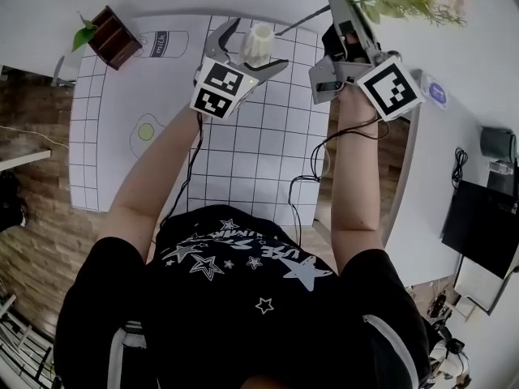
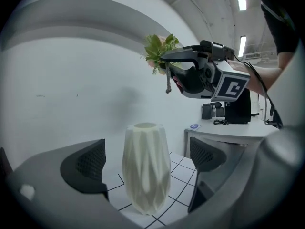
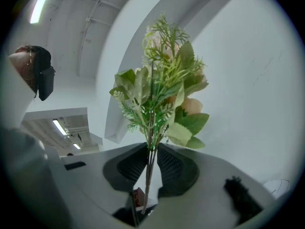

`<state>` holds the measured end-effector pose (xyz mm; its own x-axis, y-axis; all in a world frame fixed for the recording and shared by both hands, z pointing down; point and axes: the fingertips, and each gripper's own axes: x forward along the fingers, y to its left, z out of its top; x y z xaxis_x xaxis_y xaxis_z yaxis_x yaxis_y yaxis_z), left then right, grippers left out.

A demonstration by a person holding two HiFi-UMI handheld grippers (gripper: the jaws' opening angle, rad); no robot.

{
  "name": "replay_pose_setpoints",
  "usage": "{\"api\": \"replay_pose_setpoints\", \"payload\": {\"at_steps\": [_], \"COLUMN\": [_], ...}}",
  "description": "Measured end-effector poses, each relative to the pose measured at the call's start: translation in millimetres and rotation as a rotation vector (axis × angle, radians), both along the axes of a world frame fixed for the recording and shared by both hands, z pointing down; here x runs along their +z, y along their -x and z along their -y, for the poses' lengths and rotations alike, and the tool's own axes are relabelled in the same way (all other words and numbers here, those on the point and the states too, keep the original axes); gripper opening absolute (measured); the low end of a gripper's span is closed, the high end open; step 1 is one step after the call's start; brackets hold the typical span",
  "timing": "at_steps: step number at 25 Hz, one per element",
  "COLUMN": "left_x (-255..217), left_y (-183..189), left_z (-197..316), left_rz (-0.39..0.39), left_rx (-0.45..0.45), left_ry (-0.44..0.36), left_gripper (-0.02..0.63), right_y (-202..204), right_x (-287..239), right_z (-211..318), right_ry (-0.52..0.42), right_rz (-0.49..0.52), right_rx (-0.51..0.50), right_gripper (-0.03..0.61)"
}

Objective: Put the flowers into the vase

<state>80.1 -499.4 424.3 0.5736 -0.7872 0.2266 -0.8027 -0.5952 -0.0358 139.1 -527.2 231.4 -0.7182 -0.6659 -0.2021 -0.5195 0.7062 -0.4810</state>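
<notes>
Right gripper [image 3: 152, 163] is clamped tight on the stems [image 3: 148, 175] of the flowers [image 3: 159, 99], and in its own view the bunch stands on a 12-to-6 line, blooms at 12, cut end down at 6. The left gripper [image 1: 250, 51] has its jaws spread wide on either side of the vase [image 2: 146, 168], pads clear of it, so the vase stands unheld on the gridded mat [image 1: 243, 152]. From the left gripper view the bouquet hangs at 1 o'clock, above and beyond the mouth. Here's the worry: that mouth is narrow, and a stem end coming in off-line could catch the rim and tip the unsteadied vase; thin stems may also swivel in the pads.
</notes>
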Motion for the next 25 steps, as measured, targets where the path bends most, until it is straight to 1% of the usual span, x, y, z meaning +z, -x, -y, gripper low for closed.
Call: {"api": "replay_pose_setpoints", "payload": {"at_steps": [6, 10, 13, 15, 20, 21, 23, 25], "left_x": [7.5, 11.3, 11.5, 14.0, 18.5, 21.1, 23.6, 23.7], "left_y": [-2.5, -4.6, -7.8, -11.1, -11.7, -11.5, -11.1, -9.7], "left_z": [11.3, 14.3, 15.0, 15.1, 16.8, 17.2, 18.0, 18.9], "left_rz": [0.009, 0.01, 0.009, 0.025, 0.038, 0.047, 0.062, 0.061], "left_rx": [-0.019, -0.019, -0.008, 0.004, -0.006, -0.011, -0.022, -0.027], "left_ry": [-0.012, -0.022, -0.035, -0.036, -0.024, -0.018, -0.017, -0.018], "left_gripper": [0.538, 0.535, 0.532, 0.525, 0.446, 0.424, 0.358, 0.357], "right_y": [1.1, 4.2, 7.3, 9.1, 14.7, 15.4, 17.3, 21.5], "right_x": [4.3, 5.7, 7.8, 9.3, 10.8, 11.0, 12.6, 15.3], "right_z": [6.8, 6.8, 7.3, 7.2, 7.0, 7.2, 7.4, 7.8], "right_ry": [0.001, -0.017, -0.017, -0.014, -0.02, -0.026, -0.043, -0.064], "right_rz": [0.008, -0.012, -0.016, -0.015, -0.024, -0.031, -0.052, -0.083], "right_rx": [0.015, 0.02, 0.014, 0.009, 0.006, 0.006, 0.006, 0.003], "right_gripper": [0.066, 0.066, 0.066, 0.066, 0.066, 0.066, 0.066, 0.066]}}
